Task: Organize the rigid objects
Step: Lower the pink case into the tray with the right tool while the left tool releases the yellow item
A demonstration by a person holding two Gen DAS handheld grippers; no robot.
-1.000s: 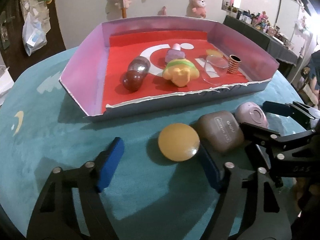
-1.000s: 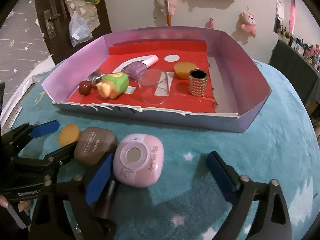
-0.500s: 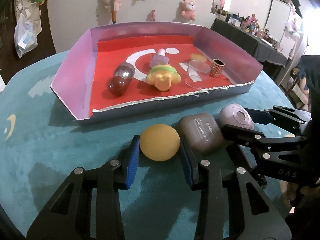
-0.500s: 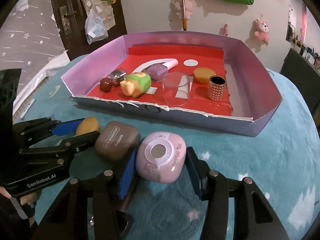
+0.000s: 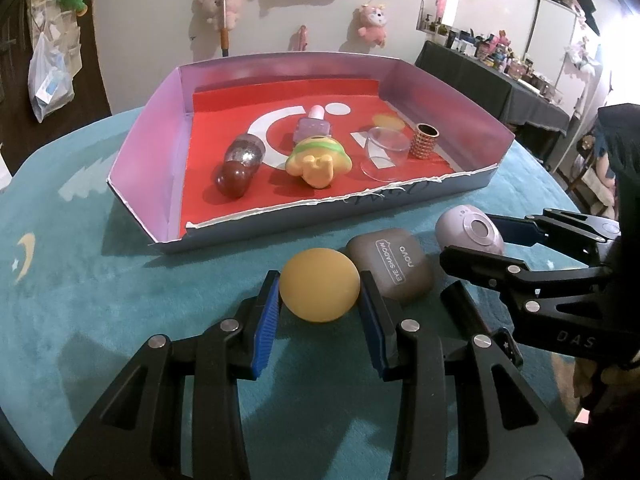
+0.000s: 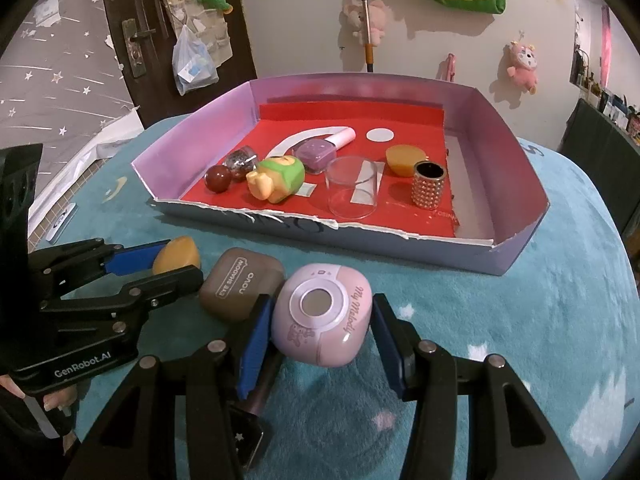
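Observation:
My left gripper [image 5: 319,298] is shut on a yellow round piece [image 5: 319,285] on the teal cloth, its blue pads on both sides; it also shows in the right wrist view [image 6: 176,256]. My right gripper [image 6: 319,330] is shut on a pink "My Melody" case [image 6: 322,318], seen from the left wrist view too [image 5: 469,233]. A brown eye-shadow case [image 5: 390,265] lies between them, loose [image 6: 240,283]. The open box [image 5: 168,184] with a red floor stands just beyond.
In the box [image 6: 516,248] lie a dark red ball [image 6: 218,179], a glittery capsule [image 5: 245,153], a yellow-green toy [image 6: 276,179], a purple bottle [image 6: 318,151], a clear cup [image 6: 352,192], a studded ring holder [image 6: 429,190] and a yellow disc [image 6: 405,158]. A dark tube [image 6: 256,384] lies under my right gripper.
Both grippers have closed from wide open onto their objects: the left on the yellow piece, the right on the pink case. Both views have pulled back a little from the box.

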